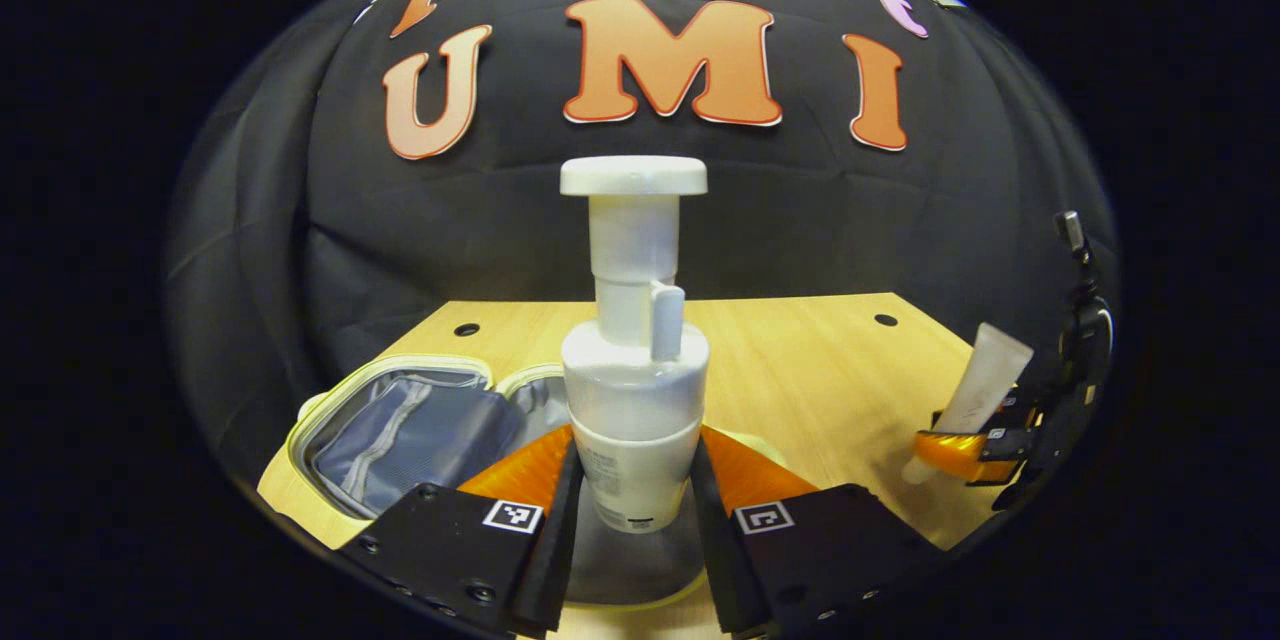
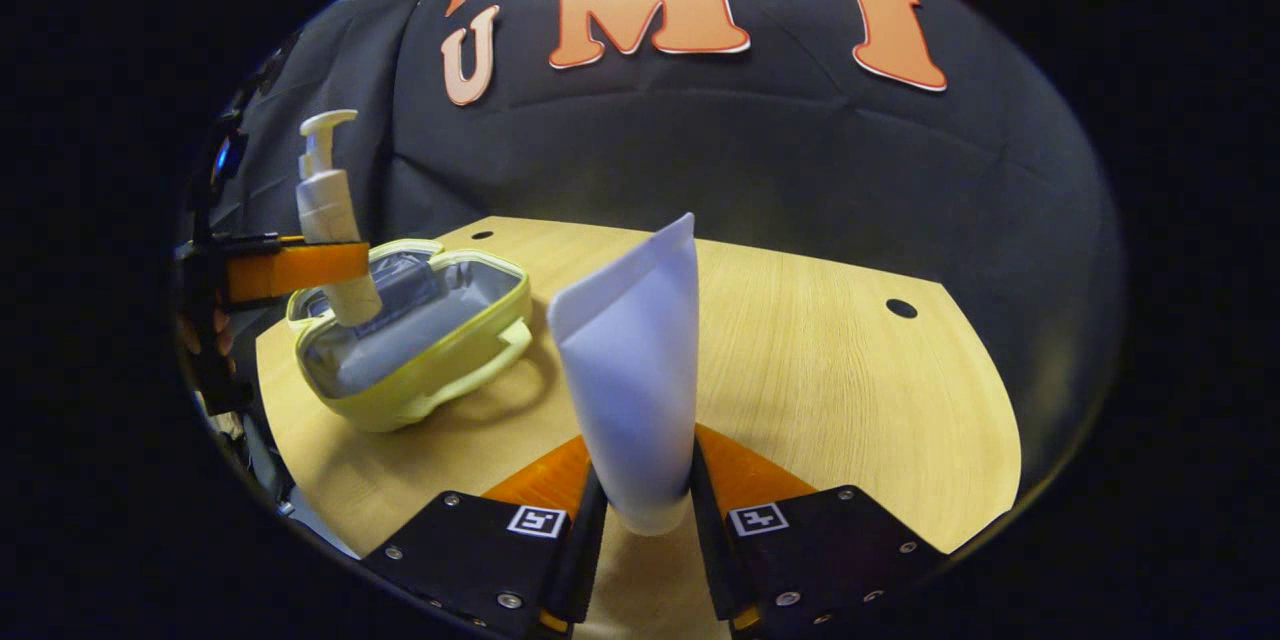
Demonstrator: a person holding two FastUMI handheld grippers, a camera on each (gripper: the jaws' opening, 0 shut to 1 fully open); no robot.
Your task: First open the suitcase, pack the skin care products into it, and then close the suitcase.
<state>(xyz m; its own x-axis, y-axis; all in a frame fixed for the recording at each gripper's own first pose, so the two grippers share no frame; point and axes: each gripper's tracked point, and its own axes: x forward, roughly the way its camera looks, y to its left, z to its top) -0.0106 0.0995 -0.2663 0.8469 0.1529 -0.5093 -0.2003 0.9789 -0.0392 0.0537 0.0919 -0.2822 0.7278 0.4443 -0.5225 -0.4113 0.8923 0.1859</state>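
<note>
I count one pump bottle (image 1: 634, 360), one tube (image 2: 632, 370), one open suitcase (image 2: 415, 340) and one wooden table (image 2: 820, 370); I hold two grippers, left (image 1: 634, 510) and right (image 2: 645, 510)

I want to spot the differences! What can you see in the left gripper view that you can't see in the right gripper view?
Left gripper view: the pump bottle close up, held between the left gripper fingers.

Right gripper view: the tube close up in the right gripper, plus the suitcase's outer wall and handle.

Both: the open suitcase, the wooden table, both products and the black cloth wall.
</note>
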